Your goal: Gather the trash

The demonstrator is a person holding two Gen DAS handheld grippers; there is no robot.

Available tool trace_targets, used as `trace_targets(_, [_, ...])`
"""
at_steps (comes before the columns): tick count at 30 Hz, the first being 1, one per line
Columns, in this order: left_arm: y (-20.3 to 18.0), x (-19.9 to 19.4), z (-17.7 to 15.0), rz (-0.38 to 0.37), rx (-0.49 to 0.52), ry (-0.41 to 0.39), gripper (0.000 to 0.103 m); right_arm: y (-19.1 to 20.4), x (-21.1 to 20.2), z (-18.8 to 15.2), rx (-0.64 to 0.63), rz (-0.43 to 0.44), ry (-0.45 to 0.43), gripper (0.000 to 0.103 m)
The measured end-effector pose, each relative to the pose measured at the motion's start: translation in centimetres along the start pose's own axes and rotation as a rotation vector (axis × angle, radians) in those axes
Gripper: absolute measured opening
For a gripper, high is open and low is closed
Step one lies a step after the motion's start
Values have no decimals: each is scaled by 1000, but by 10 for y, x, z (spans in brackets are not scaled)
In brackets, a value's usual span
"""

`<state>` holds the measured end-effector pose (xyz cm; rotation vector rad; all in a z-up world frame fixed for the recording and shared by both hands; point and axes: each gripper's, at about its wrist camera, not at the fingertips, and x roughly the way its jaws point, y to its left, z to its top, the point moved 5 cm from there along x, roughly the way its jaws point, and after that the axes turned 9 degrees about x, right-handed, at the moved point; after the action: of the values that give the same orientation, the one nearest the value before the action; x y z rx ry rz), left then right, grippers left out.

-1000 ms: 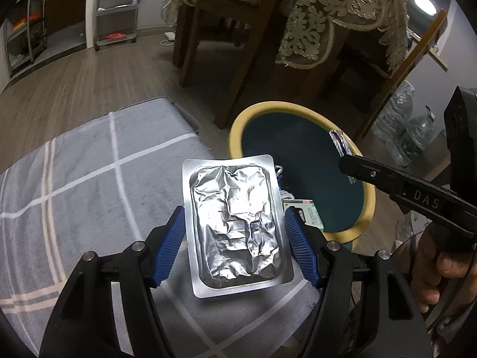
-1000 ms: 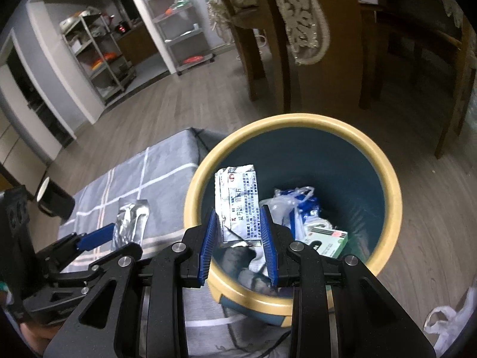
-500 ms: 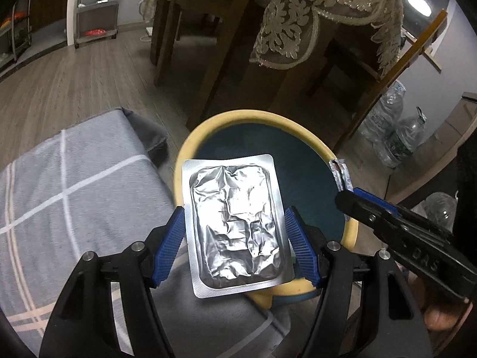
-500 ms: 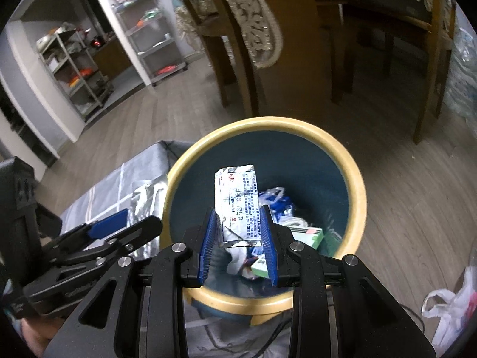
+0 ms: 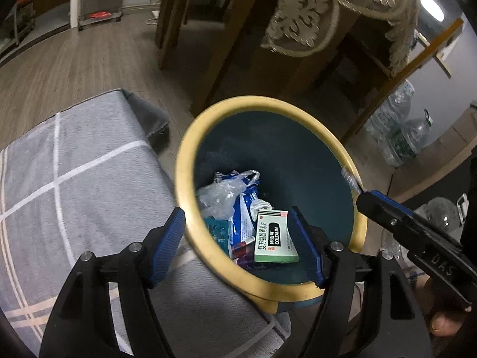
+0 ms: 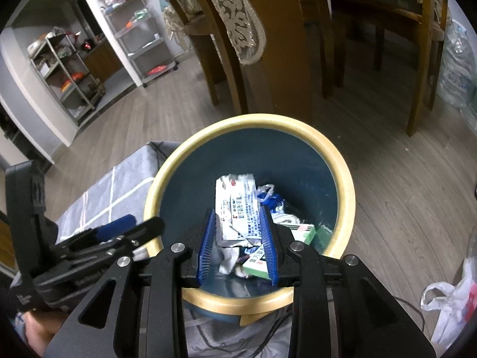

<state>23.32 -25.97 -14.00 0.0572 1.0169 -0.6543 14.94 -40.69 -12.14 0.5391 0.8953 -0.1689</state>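
Left gripper [image 5: 238, 246] empty, fingers just spread wider, poised over the bin's [image 6: 345, 179] near rim. Right gripper [image 6: 240, 246] nearer the next drop: pinching a printed foil wrapper [image 6: 238, 205], long axis pointing away, directly above the bin's trash.

We look through two fisheye cameras, each riding behind its own gripper and aimed steeply down along the fingers. Our left wrist view sits close over the yellow-rimmed, dark teal round bin [image 5: 269, 294], with the grey checked cushion [image 5: 74, 185] at its left. Our right wrist view faces the same bin [image 6: 345, 191] from the other side, equally near. Both share the bin's inside, the cushion [image 6: 119, 182] and the wooden chair legs [image 6: 226, 68] beyond, and each catches the other gripper at its edge.
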Motion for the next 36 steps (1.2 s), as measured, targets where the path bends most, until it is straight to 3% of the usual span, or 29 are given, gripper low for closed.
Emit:
trace_targets(6, [9, -17, -6, 5, -19, -23, 72, 1, 2, -2, -14, -11, 11, 36])
trace_targets(8, [8, -27, -12, 5, -5, -33, 79, 2, 1, -3, -19, -13, 11, 41])
trace_targets(16, [14, -72, -30, 33, 18, -86, 92, 8, -14, -2, -48, -20, -32, 55])
trace_targets(19, [17, -89, -36, 56, 29, -117, 96, 13, -29, -4, -74, -16, -77, 66])
trace_targets(29, [13, -126, -56, 95, 88, -191, 97, 23, -73, -28, -112, -46, -160, 87])
trace_targets(36, [-7, -139, -53, 102, 155, -255, 97, 19, -102, -52, -108, -65, -199, 90])
